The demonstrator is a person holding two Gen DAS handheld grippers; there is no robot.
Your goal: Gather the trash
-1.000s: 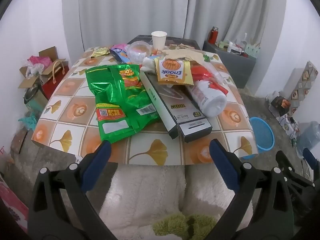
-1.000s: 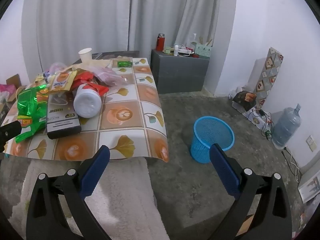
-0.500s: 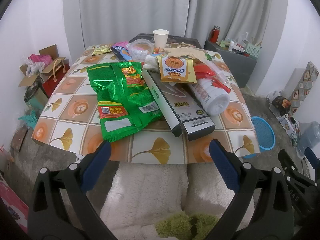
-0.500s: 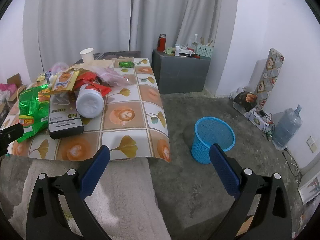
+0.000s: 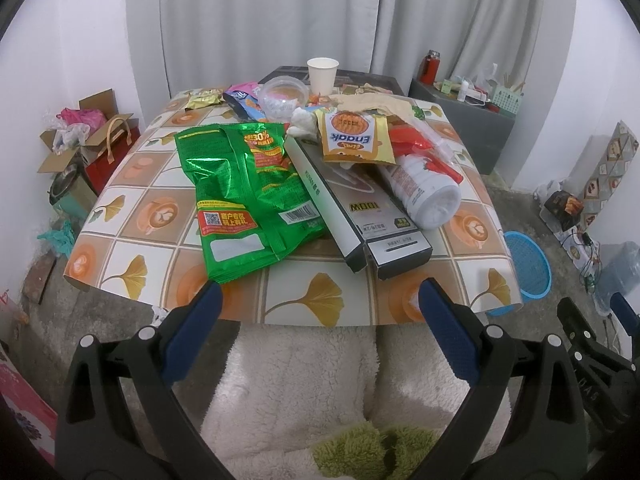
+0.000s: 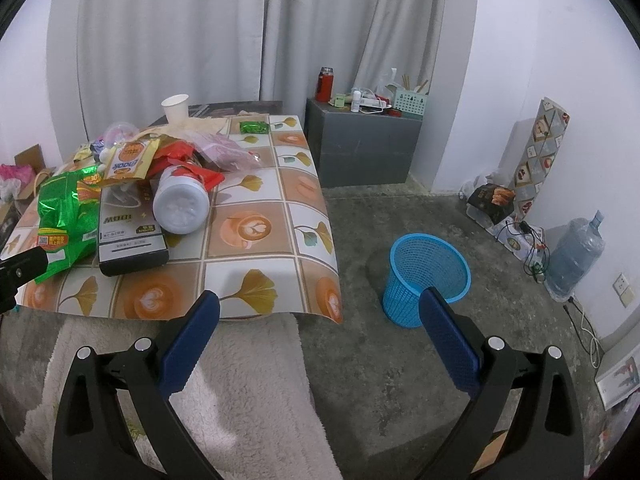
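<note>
The bench (image 5: 304,300), under a ginkgo-patterned cloth, carries a green snack bag (image 5: 248,196) just left of a long black box (image 5: 360,216), with a white bottle (image 5: 424,192) lying on the box's right side.

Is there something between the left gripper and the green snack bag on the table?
Nothing visible blocks it. The left gripper is open before the near table edge, and the green snack bag lies on top at the front of the pile. Only its right edge meets the long black box.
</note>
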